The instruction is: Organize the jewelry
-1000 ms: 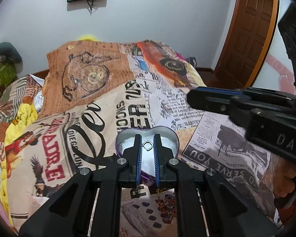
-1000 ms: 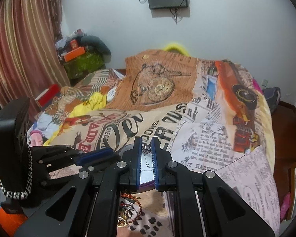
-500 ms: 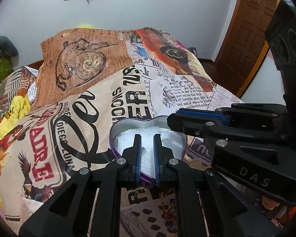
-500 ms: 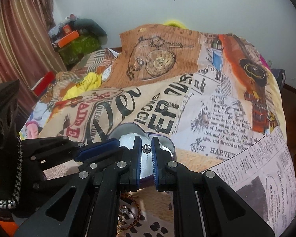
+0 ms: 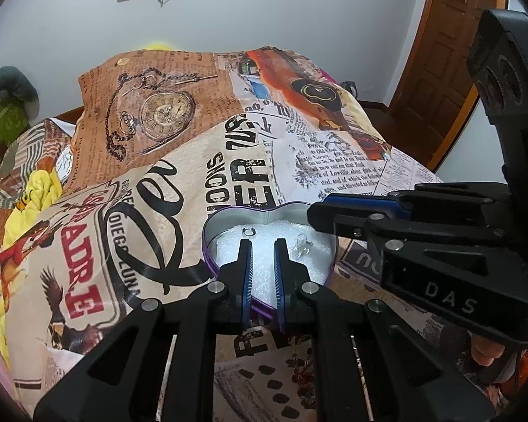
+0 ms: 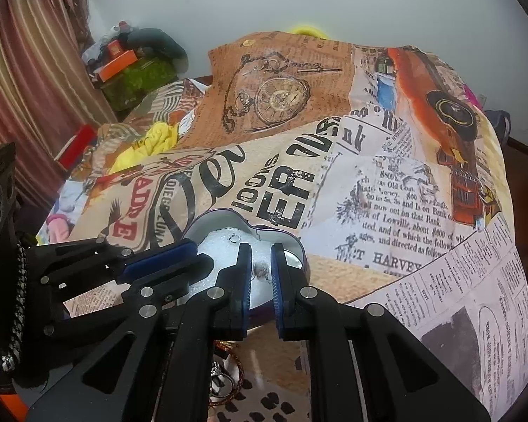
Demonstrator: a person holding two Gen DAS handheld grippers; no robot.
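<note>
A heart-shaped purple tin with white foam lining sits on the printed bedspread, also in the right wrist view. A small silver ring lies on the foam, also seen in the right wrist view. A second silver ring or earring lies to its right; the right wrist view shows it loose between my fingers. My left gripper is slightly open and empty over the tin. My right gripper is slightly open over the tin; it appears in the left view.
Beaded bracelets and more jewelry lie on the bedspread just below the grippers, also in the left wrist view. A wooden door stands at right. Clutter and a curtain are at left.
Both grippers moved forward and down over the tin. The left let go of its ring onto the foam. The right opened slightly and released its small silver piece.
</note>
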